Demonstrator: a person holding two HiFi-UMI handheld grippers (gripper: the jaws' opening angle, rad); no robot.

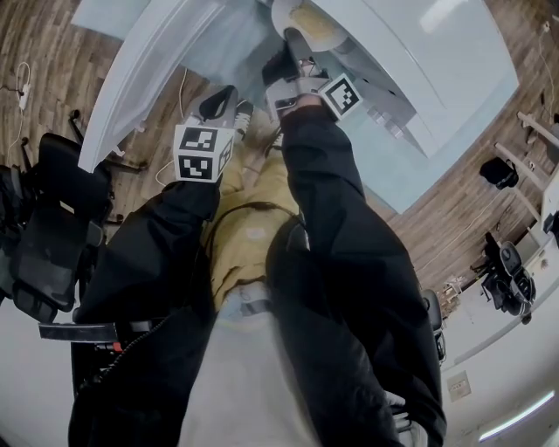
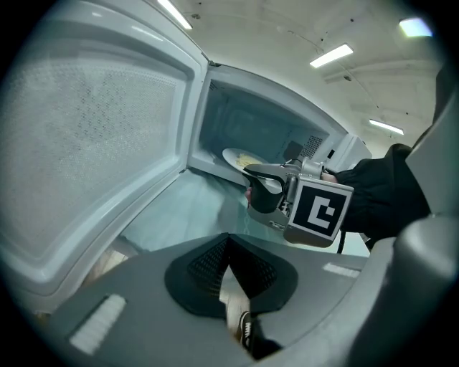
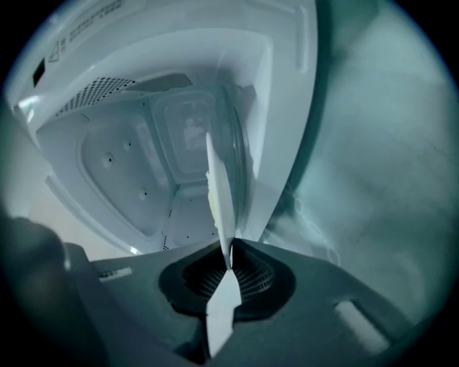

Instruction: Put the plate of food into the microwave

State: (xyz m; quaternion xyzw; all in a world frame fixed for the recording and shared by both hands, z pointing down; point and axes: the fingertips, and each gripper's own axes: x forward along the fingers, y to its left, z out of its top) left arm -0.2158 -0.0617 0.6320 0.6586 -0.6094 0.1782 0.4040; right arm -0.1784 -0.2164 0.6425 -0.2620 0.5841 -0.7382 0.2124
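Note:
A white plate [image 1: 312, 23] with yellowish food sits in the mouth of the white microwave [image 2: 276, 118], whose door [image 2: 93, 129] is swung wide open to the left. My right gripper [image 1: 293, 44] is shut on the plate's near rim. In the right gripper view the plate [image 3: 219, 193] shows edge-on between the jaws of the right gripper [image 3: 229, 264], with the microwave's cavity [image 3: 129, 165] straight ahead. The left gripper view shows the plate [image 2: 237, 158] and the right gripper [image 2: 252, 179] at the opening. My left gripper [image 2: 228, 240] hangs back, lower, shut with nothing in it.
The microwave stands on a pale teal table [image 1: 454, 131]. The open door [image 1: 131, 79] juts out over the table's edge above the left gripper [image 1: 225, 96]. A black office chair [image 1: 52, 227] stands on the wooden floor at left, more chairs [image 1: 511, 279] at right.

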